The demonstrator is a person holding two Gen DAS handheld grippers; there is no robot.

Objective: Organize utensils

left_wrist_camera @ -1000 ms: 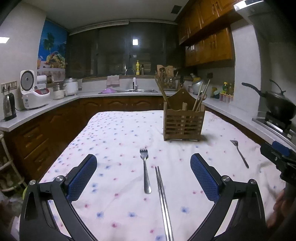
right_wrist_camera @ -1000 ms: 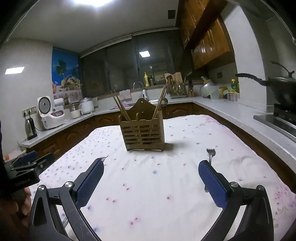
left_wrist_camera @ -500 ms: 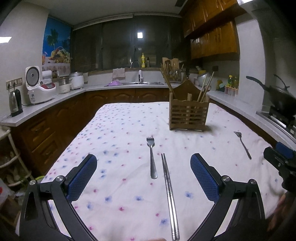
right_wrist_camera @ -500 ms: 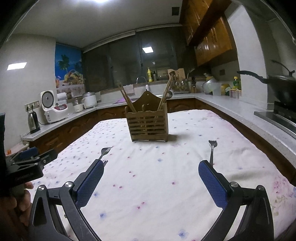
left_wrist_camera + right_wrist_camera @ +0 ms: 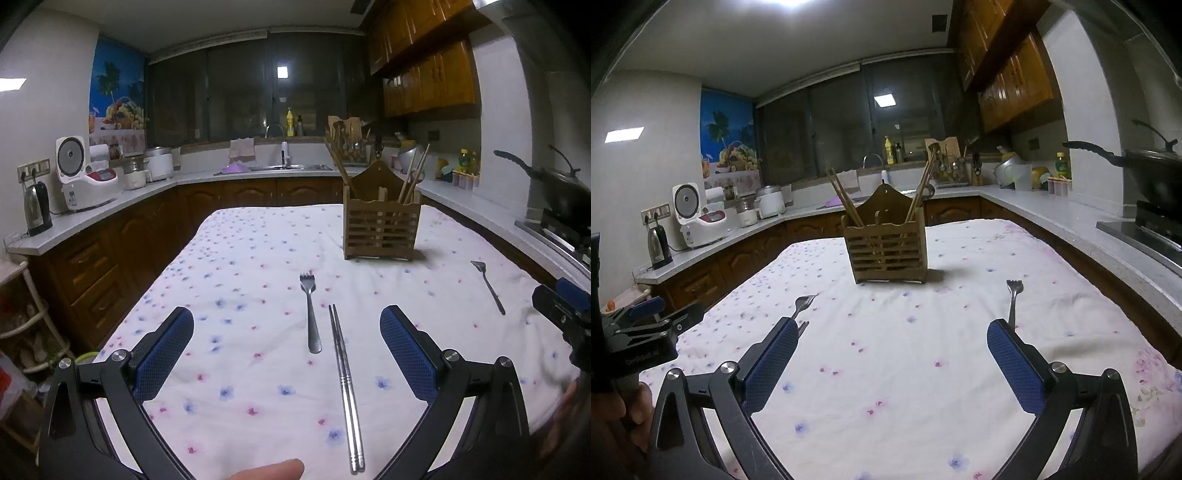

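Left wrist view shows the left gripper [image 5: 286, 352] with jaws wide apart and empty above a fork [image 5: 309, 312] and steel chopsticks [image 5: 343, 380] lying side by side on the bench [image 5: 240, 266]; the holder [image 5: 380, 230] stands beyond, and a second fork [image 5: 487, 286] lies right. Right gripper [image 5: 895, 363] is likewise spread and empty. Fork and chopsticks lie so close that a pinch may catch both, or slip on thin metal; the left tool's label is too blurred to read.

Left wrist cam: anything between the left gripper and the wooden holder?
Yes. In the left wrist view a fork and steel chopsticks lie on the tablecloth between the open left gripper and the wooden holder.
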